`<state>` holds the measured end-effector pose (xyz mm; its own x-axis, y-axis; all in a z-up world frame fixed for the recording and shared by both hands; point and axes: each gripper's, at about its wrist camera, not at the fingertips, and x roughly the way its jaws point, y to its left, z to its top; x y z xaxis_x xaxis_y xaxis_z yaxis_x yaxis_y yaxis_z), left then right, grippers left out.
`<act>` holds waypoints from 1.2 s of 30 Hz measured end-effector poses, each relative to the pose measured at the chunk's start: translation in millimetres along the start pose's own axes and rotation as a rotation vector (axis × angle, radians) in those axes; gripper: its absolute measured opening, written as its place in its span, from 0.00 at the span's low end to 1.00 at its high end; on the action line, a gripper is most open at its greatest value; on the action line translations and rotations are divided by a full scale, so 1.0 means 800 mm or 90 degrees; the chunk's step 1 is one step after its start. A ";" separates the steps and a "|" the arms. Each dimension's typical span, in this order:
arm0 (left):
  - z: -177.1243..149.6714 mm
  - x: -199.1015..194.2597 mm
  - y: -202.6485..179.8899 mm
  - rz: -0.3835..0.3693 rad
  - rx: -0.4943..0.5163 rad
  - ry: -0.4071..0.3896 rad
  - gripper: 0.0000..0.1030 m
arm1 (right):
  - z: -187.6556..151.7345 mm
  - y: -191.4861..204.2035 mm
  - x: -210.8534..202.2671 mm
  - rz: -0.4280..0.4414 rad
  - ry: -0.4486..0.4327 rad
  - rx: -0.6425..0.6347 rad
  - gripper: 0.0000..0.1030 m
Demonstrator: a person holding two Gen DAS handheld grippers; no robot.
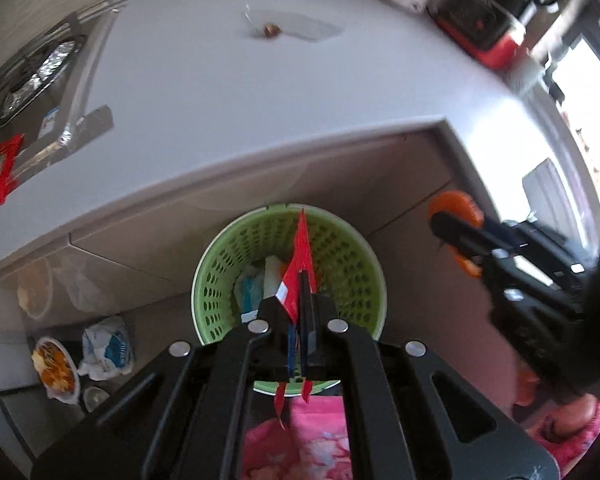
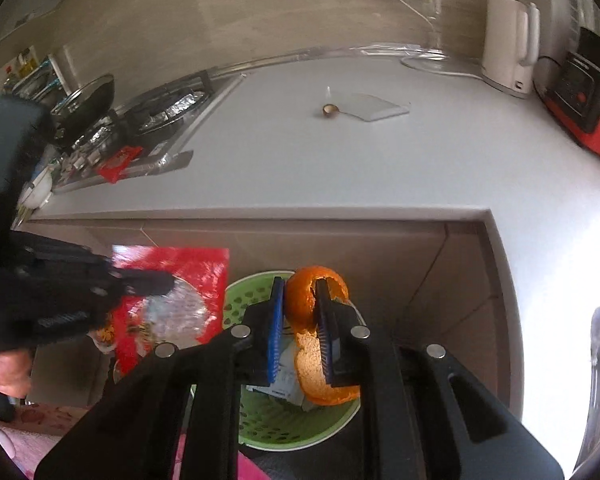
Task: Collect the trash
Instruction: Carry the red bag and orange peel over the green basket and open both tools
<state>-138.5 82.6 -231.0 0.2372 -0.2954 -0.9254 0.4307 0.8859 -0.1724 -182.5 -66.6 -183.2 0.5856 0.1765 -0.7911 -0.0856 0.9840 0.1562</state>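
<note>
My left gripper [image 1: 302, 280] is shut on a red snack wrapper [image 1: 300, 268] and holds it edge-on above the green perforated trash basket [image 1: 352, 264] on the floor. The basket holds white and blue scraps. In the right wrist view the same wrapper [image 2: 196, 276] shows flat beside the basket [image 2: 260, 428]. My right gripper [image 2: 300, 292] is shut on orange peel [image 2: 304, 300], held over the basket rim. The right gripper also shows in the left wrist view [image 1: 456, 236] at right. A small brown nut shell [image 2: 329, 109] lies on the white counter [image 2: 340, 168].
A clear plastic sheet [image 2: 374, 106] lies by the shell. A white kettle [image 2: 510, 50] and a red-black appliance [image 2: 588, 112] stand at the counter's back right. A foil-lined stove [image 2: 156, 112] with another red packet [image 2: 118, 164] is at left. Bags and a bowl [image 1: 56, 368] sit on the floor.
</note>
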 end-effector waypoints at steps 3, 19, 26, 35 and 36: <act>-0.008 0.022 -0.001 0.004 0.021 0.016 0.01 | -0.008 0.004 -0.004 -0.005 -0.001 0.009 0.16; -0.005 0.042 -0.007 0.006 0.018 0.011 0.44 | -0.008 0.002 -0.011 -0.008 0.005 0.004 0.16; 0.000 0.032 -0.008 0.003 0.012 0.003 0.45 | -0.002 0.008 -0.008 0.005 0.006 -0.013 0.16; 0.003 0.013 0.012 0.013 -0.015 -0.022 0.50 | -0.005 0.018 -0.002 0.027 0.014 -0.025 0.16; 0.003 0.009 0.012 0.016 -0.016 -0.027 0.51 | -0.006 0.020 0.000 0.028 0.017 -0.026 0.16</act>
<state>-130.2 88.4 -238.7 0.2852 -0.2876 -0.9143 0.4022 0.9018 -0.1582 -187.8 -51.0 -183.8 0.5584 0.2202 -0.7998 -0.1447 0.9752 0.1675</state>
